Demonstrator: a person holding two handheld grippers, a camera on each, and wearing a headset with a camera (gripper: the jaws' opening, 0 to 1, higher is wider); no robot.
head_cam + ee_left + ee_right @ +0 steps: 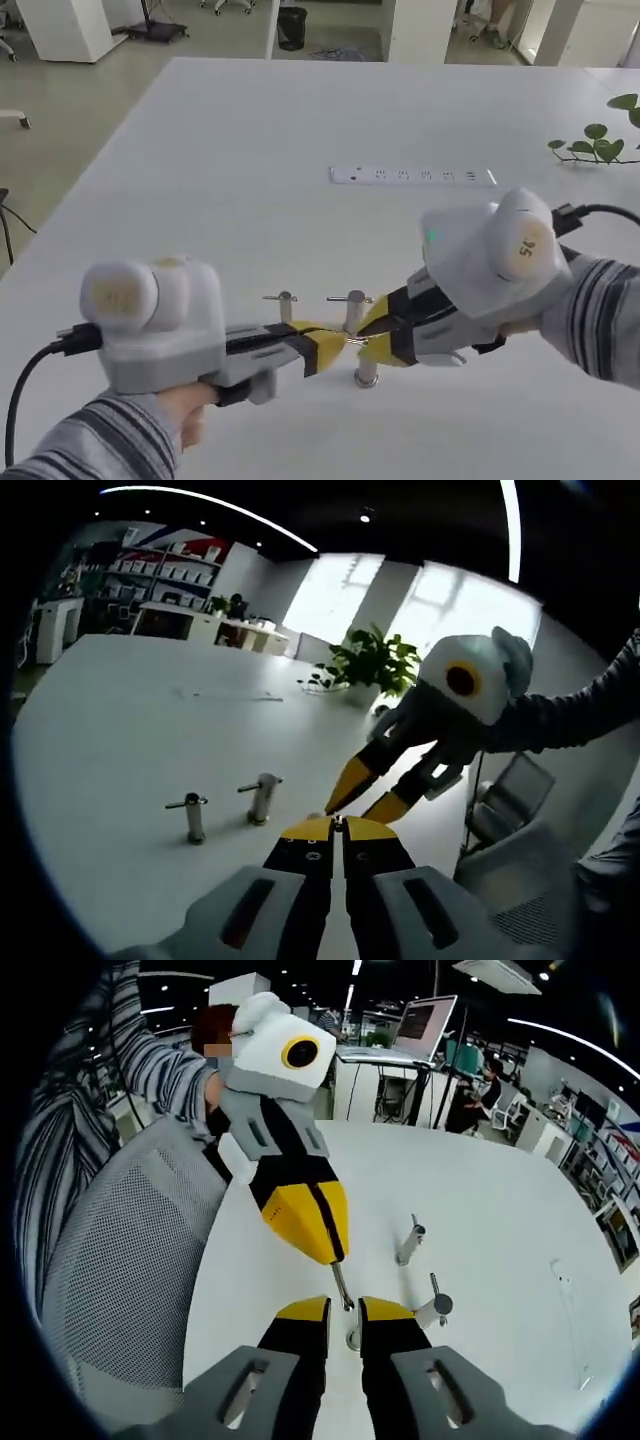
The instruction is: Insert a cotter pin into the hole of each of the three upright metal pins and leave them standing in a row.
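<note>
Steel uprights first. Head view: two done pins (286,306) sit at 12 o'clock of the claws' meeting spot, side by side on the white counter (300,150), each w/ a cross-piece thru its top. The third pin (367,377) stands at 6 o'clock of them, nearer the person. The left claw (325,347) reaches in from 9 and the right claw (385,330) from 3. Their tips nearly meet at the third pin's upper part, prob. so one steadies while the other feeds.

Right gripper view: the right claw's jaws stand apart w/ the third pin btwn them at 6. Can't tell if they touch it. The left claw enters from 11, jaws together on the cotter pin (342,1285). Its free end is aimed down toward the third pin, lined up for the hole but not yet thru, by my read.

Left gripper view: own jaws are clamped tight at 6. The right claw is at 2 w/ tips spread. Done pins are at 9, well apart from both claws, so little risk of a knock.
</note>
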